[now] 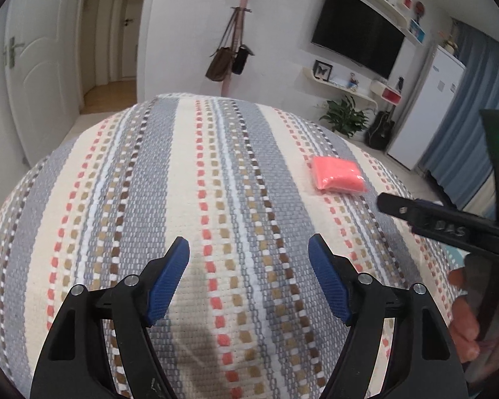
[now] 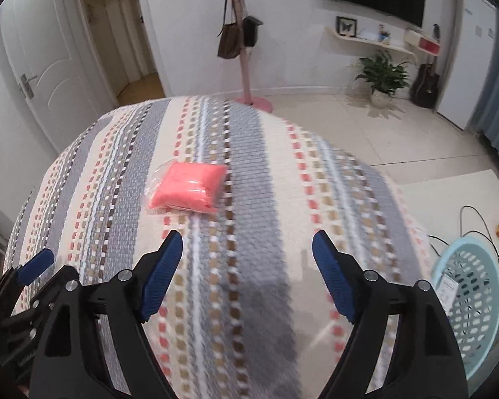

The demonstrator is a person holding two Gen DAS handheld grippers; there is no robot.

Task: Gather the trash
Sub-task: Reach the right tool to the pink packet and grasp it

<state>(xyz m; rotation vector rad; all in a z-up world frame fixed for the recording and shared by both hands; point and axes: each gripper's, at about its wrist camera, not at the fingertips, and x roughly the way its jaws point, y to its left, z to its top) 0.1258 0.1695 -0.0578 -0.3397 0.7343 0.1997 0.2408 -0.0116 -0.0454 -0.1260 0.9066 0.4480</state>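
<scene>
Flat on striped cloth (image 2: 249, 173), pink packet (image 2: 186, 188), long axis running away from fingers (image 2: 163, 272)

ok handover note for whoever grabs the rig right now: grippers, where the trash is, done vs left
Left gripper: open, empty, over the striped cloth.
Right gripper: open, empty, pointed toward the pink packet.
Pink packet lies flat on the cloth, ahead of both grippers, untouched.
Light blue basket stands on the floor to the right of the cloth; a paper-like item seems to be inside.
Done: unclear.
Left: grip the packet, drop it in the basket.
</scene>
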